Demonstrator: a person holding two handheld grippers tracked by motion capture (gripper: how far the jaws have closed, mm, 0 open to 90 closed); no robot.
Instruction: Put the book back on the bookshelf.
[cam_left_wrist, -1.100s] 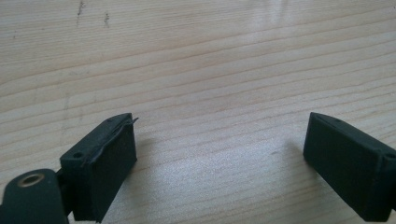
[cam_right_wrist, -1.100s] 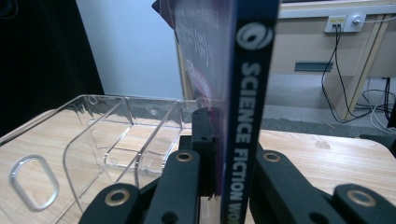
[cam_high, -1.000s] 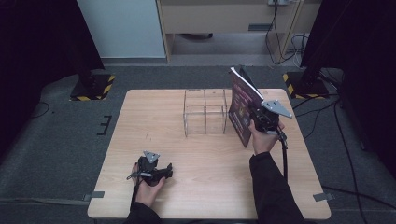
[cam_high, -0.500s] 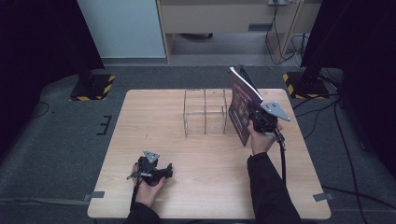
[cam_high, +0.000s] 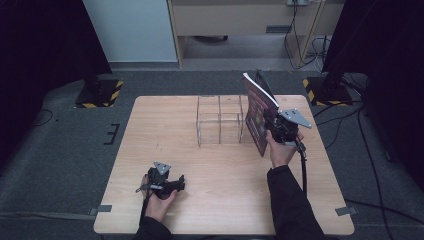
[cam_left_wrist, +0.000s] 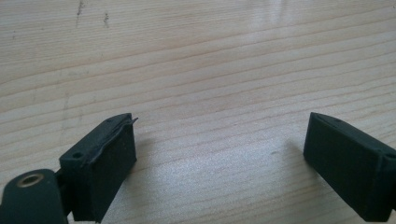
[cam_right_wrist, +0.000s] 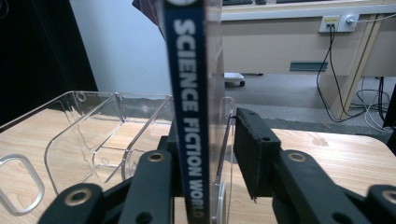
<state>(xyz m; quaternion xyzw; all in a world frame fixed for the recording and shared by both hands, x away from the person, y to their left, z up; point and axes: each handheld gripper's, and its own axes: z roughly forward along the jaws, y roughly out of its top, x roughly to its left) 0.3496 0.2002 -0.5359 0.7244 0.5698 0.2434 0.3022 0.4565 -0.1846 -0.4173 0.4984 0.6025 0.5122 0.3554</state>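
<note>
Two claws work over a pale wooden tabletop (cam_high: 225, 175) that stands on grey carpet, with dark curtains to either side and a light wooden cabinet (cam_high: 240, 17) against the far wall. Black stands with yellow-striped feet (cam_high: 97, 92) sit off both far corners, and cables (cam_high: 305, 30) trail down near the cabinet.

A clear plastic rack (cam_high: 220, 120) with upright dividers stands on the far middle of the tabletop. In the right claw view its transparent walls (cam_right_wrist: 93, 135) curve off to the left, and one thin clear panel rises just beside the book's spine.

The book (cam_high: 257, 112) is held upright and tilted, just at the rack's right end, its dark cover facing the rack. Its blue spine (cam_right_wrist: 187, 93) reads SCIENCE FICTION WORLD.

The right claw (cam_high: 277, 127) is clamped on the book: in its own view the spine (cam_right_wrist: 187, 93) runs up between the jaws, with the right jaw close beside the clear panel. The right hand (cam_high: 280, 152) grips it from below, the dark-sleeved forearm reaching in from the near edge.

The left claw (cam_high: 167, 182) lies low on the near left of the tabletop, held by the left hand (cam_high: 157, 200). Its jaws stand wide apart over bare wood (cam_left_wrist: 219, 93), nothing between them
</note>
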